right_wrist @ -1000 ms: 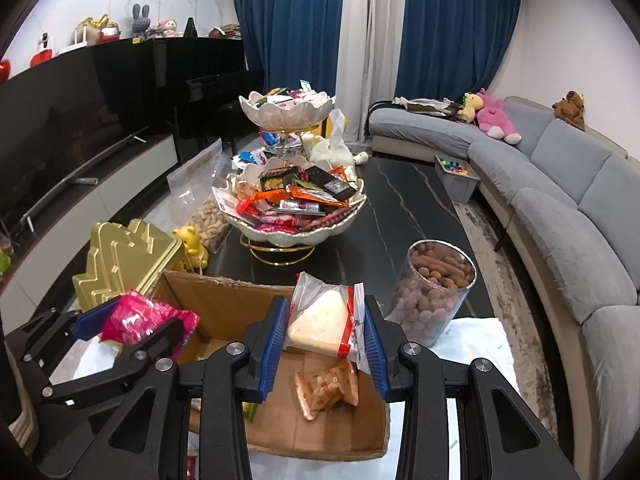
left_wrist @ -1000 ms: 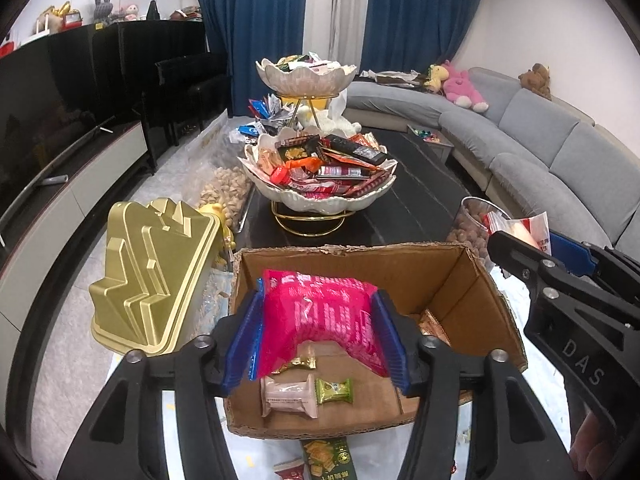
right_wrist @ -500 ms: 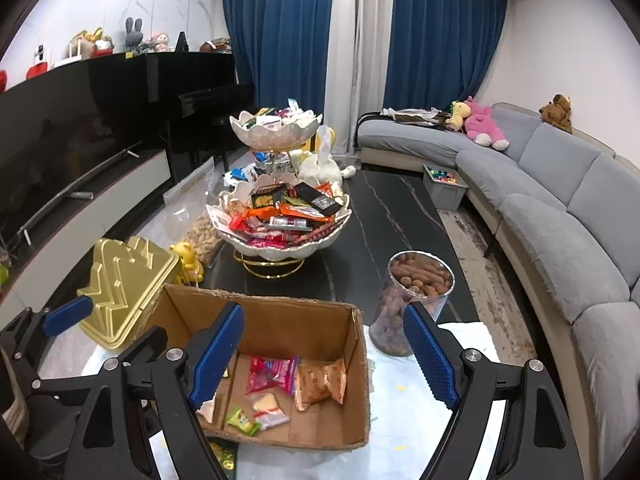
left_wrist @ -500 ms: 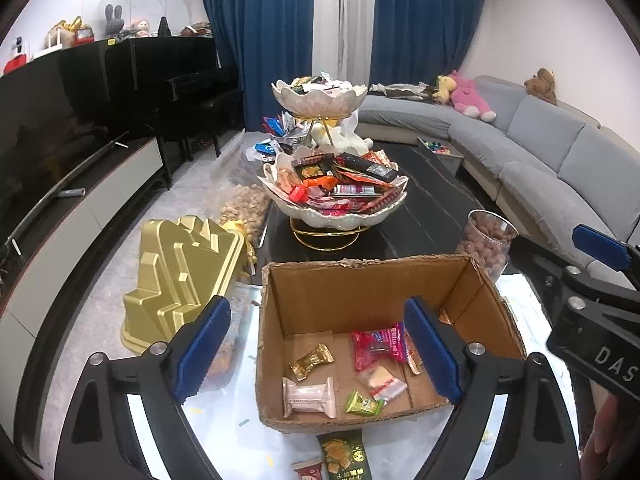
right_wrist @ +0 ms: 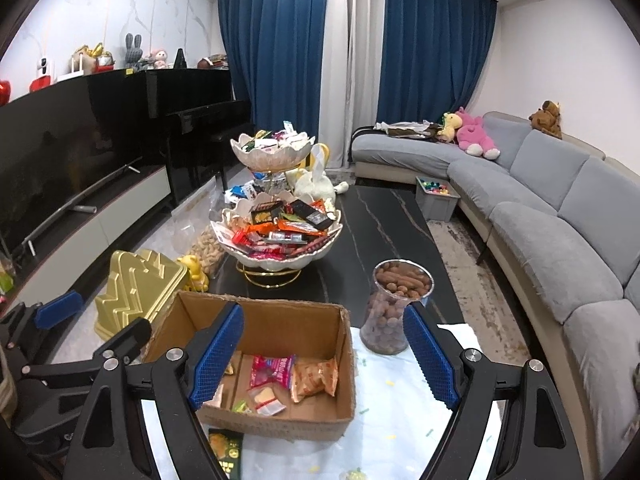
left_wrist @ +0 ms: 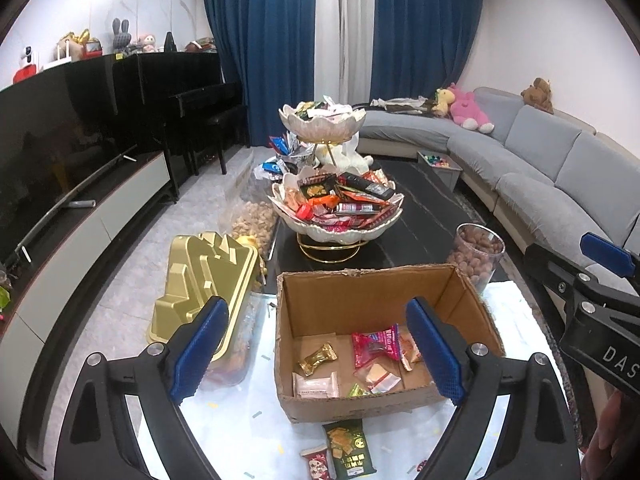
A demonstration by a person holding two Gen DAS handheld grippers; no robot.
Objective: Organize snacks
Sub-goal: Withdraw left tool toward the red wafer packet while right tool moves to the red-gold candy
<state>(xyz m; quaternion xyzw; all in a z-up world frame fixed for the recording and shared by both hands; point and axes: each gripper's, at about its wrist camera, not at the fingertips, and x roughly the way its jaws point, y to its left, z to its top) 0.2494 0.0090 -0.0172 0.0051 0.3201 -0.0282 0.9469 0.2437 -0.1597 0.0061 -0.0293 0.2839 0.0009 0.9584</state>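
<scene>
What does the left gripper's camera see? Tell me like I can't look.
The open left gripper hangs over a cardboard box with a few snack packets inside. Behind it stands a two-tier snack bowl; a gold tin lies left.

Brown box (left_wrist: 380, 292), blue-padded black grippers

Red pack (left_wrist: 375, 344) and gold sweet (left_wrist: 318, 358) lie inside; gold tray (left_wrist: 204, 280) at ten o'clock; black veined bench (right_wrist: 380, 220); grey sofa (right_wrist: 560, 216); navy curtains (right_wrist: 276, 48).

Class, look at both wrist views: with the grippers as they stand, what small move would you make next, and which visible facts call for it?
Probably lower the left gripper toward the green snack packet lying on the table in front of the cardboard box. Both grippers are open with nothing between the jaws, the right gripper too. Several snacks already lie in the box, while the green packet and a small red packet remain outside.
</scene>
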